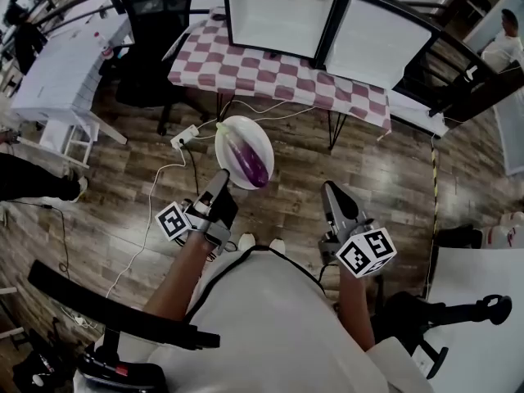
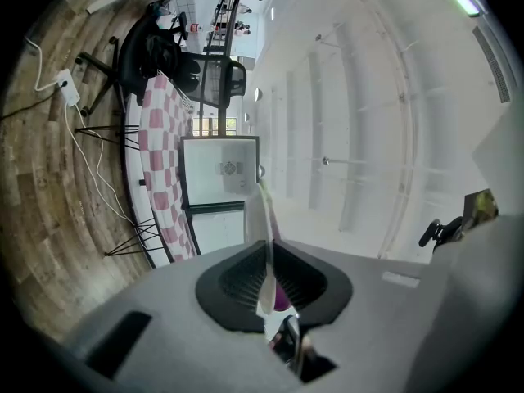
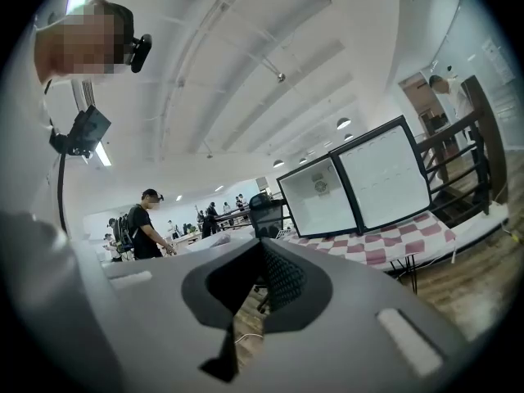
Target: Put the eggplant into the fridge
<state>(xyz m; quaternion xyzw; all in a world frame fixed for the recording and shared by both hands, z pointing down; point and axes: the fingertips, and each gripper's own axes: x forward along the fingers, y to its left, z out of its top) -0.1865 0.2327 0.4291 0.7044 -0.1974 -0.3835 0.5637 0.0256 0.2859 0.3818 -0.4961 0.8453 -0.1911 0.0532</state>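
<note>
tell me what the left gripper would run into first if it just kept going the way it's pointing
Probably the open fridge on the checkered table: it sits straight beyond the left gripper and the plate it holds. Nothing shows between, though depth is unclear.

A tabletop (image 1: 270, 76) covered in pink-and-white checks bears the white fridge (image 1: 278, 11), its door swung open. Below it, the wood-plank floor (image 1: 393, 178) carries a white power strip (image 1: 185, 137) and trailing cables (image 1: 155, 211).
</note>
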